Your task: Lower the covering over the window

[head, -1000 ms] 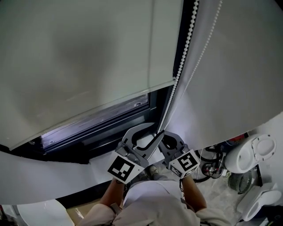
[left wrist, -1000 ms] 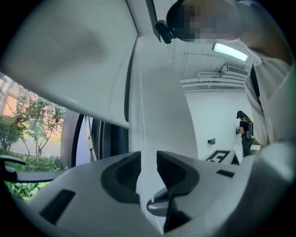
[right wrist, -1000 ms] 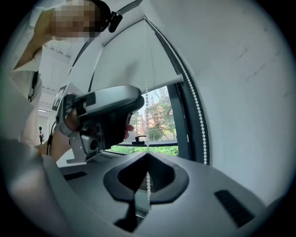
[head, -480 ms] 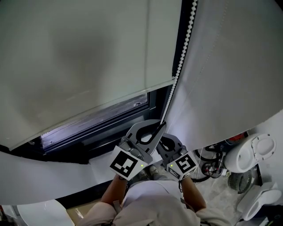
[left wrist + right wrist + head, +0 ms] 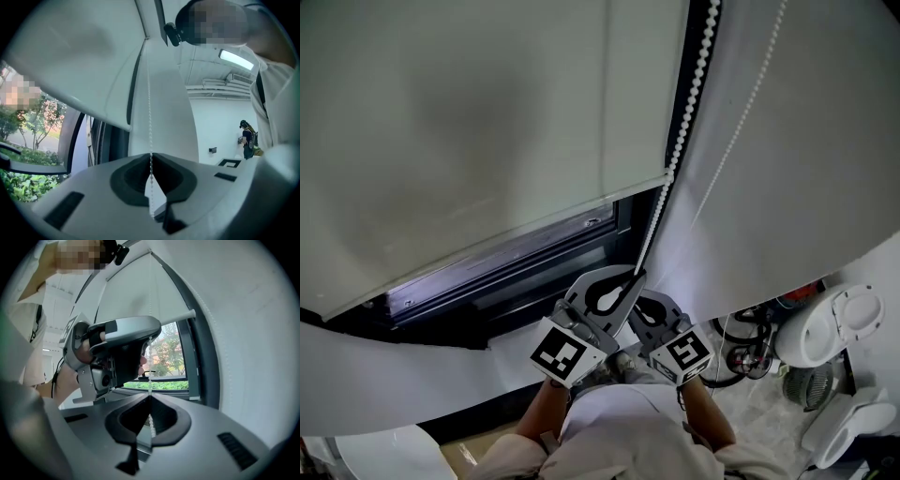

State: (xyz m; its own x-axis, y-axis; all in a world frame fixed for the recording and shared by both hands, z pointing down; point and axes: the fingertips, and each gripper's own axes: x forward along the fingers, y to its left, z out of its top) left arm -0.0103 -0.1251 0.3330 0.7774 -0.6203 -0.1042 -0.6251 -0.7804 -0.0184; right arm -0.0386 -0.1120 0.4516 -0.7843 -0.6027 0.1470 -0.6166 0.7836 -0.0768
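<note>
The pale roller blind (image 5: 469,122) covers most of the window, and its bottom bar (image 5: 506,230) hangs above the dark window frame (image 5: 534,267). A white bead chain (image 5: 689,94) runs down the frame's right side. My left gripper (image 5: 637,274) is shut on this chain, which passes between the closed jaws in the left gripper view (image 5: 151,156). Just below, my right gripper (image 5: 636,302) is shut on the same chain (image 5: 150,376), with the left gripper (image 5: 124,341) right above it. A second thin strand (image 5: 741,122) hangs free to the right.
A white wall panel (image 5: 806,169) stands right of the chain. White round appliances (image 5: 839,323) and cables (image 5: 750,352) lie on the floor at the lower right. Trees (image 5: 164,357) show through the glass. Far off, a person (image 5: 247,138) stands by a wall.
The left gripper's jaws stood open around the chain a second ago and are now shut on it. Both grippers sit slightly lower in the head view.
</note>
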